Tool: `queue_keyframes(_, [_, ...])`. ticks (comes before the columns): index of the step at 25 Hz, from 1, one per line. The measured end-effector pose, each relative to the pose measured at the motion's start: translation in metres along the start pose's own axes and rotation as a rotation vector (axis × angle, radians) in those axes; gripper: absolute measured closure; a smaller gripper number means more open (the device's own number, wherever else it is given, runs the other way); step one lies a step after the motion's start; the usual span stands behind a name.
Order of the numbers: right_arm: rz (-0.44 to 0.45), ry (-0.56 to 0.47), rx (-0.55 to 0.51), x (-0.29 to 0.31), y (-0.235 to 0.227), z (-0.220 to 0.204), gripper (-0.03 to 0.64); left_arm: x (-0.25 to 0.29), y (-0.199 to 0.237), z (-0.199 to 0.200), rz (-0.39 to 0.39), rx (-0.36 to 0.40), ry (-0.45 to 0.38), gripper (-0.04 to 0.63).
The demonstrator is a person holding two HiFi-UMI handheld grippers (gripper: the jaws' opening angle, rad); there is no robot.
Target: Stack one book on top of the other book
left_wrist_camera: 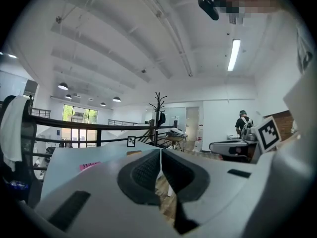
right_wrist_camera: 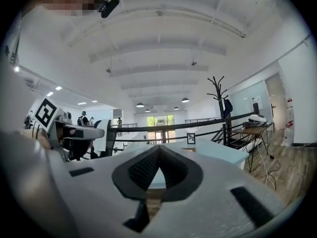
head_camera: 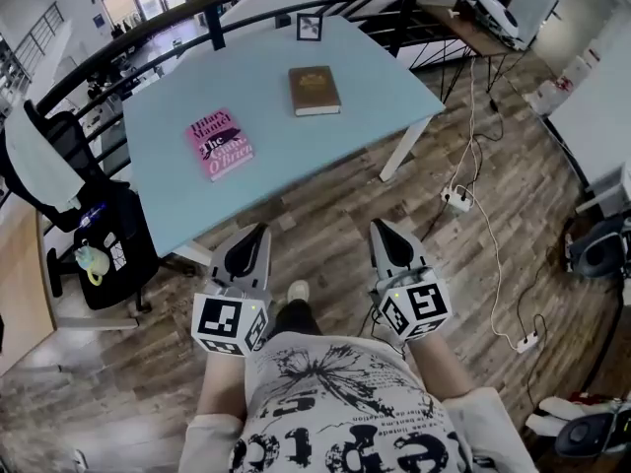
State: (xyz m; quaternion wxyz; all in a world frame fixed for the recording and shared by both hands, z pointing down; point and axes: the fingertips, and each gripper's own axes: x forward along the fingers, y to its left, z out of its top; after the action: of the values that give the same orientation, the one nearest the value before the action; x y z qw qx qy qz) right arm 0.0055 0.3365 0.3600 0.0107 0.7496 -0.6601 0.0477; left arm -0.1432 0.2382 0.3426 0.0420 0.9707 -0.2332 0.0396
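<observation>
Your printed shirt [head_camera: 335, 402] is sitting closest to the lens, and right past it you're holding both grippers out over the wood floor [head_camera: 325, 235], short of the table [head_camera: 286, 170]. Left gripper [head_camera: 256, 233] is pinched fully closed with nothing in it, and the right gripper [head_camera: 381, 229] is showing the same: pads together, empty.

Pink book [head_camera: 220, 143] is lying flat ahead of the left gripper, a bit off to its left, near the table's front edge. Brown book [head_camera: 314, 90] is lying further out, roughly on the line between your two grippers and well apart from the pink one. A small picture frame [head_camera: 309, 28] is standing just beyond the brown book.

Stuff I'd be watching for, just my read:
- Going in with the jaws closed like this, you're probably only shoving a book around instead of gripping it.
- Both books are lying flat, so a pad catching just the cover is likely flipping it open.
- Overreaching for the brown one is risking a bump on that frame.
- A cable [head_camera: 493, 264] is trailing on the floor off to the right gripper's right, so mind your feet.
</observation>
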Motion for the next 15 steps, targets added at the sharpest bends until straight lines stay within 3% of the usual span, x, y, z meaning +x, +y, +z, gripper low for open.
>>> queue_keyframes(8, [-0.056, 0.012, 0.005, 0.141, -0.023, 0.019, 0.624, 0.098, 0.112, 0.025, -0.032, 0.013, 0.011, 0.583])
queue_keyframes(15, [-0.052, 0.051, 0.006, 0.211, -0.040, 0.014, 0.623, 0.153, 0.162, 0.020, -0.034, -0.014, 0.039, 0.583])
